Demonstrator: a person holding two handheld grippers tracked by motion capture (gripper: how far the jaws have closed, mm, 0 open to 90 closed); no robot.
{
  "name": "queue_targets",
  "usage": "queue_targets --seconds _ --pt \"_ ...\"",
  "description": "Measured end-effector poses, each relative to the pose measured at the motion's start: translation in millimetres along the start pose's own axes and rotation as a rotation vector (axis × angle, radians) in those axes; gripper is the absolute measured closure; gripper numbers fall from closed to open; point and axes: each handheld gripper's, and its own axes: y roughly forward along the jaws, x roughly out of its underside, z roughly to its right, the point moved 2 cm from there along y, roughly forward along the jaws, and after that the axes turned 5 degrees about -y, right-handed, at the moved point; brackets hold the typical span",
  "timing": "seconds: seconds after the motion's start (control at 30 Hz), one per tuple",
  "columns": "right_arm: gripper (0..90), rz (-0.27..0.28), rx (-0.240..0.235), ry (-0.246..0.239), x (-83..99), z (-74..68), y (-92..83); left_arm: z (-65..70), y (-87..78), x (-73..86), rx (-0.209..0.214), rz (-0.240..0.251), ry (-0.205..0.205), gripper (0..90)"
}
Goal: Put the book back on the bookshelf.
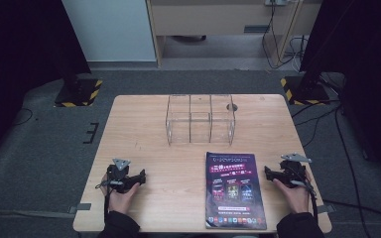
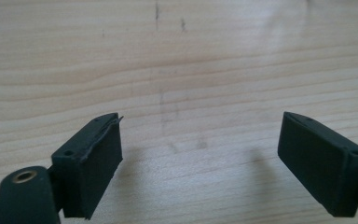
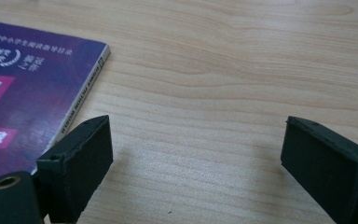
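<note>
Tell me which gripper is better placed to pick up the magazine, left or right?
Probably the right gripper. It rests just beside the magazine, whose spine edge shows next to its open jaws in the right gripper view. The left gripper, also open, sits farther away over bare table.

Dark purple magazine point(image 1: 235, 190) with pink panels, pale wood-grain table point(image 1: 144, 134), black jaws.

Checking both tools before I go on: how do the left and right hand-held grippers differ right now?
The left hand-held gripper lies near the table's left edge with bare wood ahead of its jaws; the right hand-held gripper lies near the right edge, just beside the purple book, whose corner shows by one jaw in the right gripper view. In the high view the left points right, the right points left. Both are open, hold nothing and sit low over the table.
</note>
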Motion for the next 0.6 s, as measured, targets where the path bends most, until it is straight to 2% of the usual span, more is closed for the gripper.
queue_targets --seconds 0.03,0.1,0.2,0.37,0.6 --pt "9.4 0.008 -0.007 0.009 -0.8 0.4 -2.5 2.5 -4.1 -1.6 0.012 0.019 -0.002 14.3" --pt "9.4 0.013 -0.011 0.016 -1.2 0.5 -4.3 4.2 -6.4 -2.6 0.020 0.028 -0.003 14.8" --pt "9.4 0.048 -0.034 0.038 -2.7 2.6 -13.5 6.8 -10.5 -4.3 0.036 0.043 -0.006 15.6" --pt "9.1 0.065 -0.035 0.028 -3.1 3.2 -19.9 13.6 -20.3 -8.4 0.080 0.072 -0.027 17.1" --pt "9.4 0.088 -0.057 0.018 -4.8 1.6 -24.5 23.3 -28.8 -11.5 0.109 0.102 -0.029 19.8"
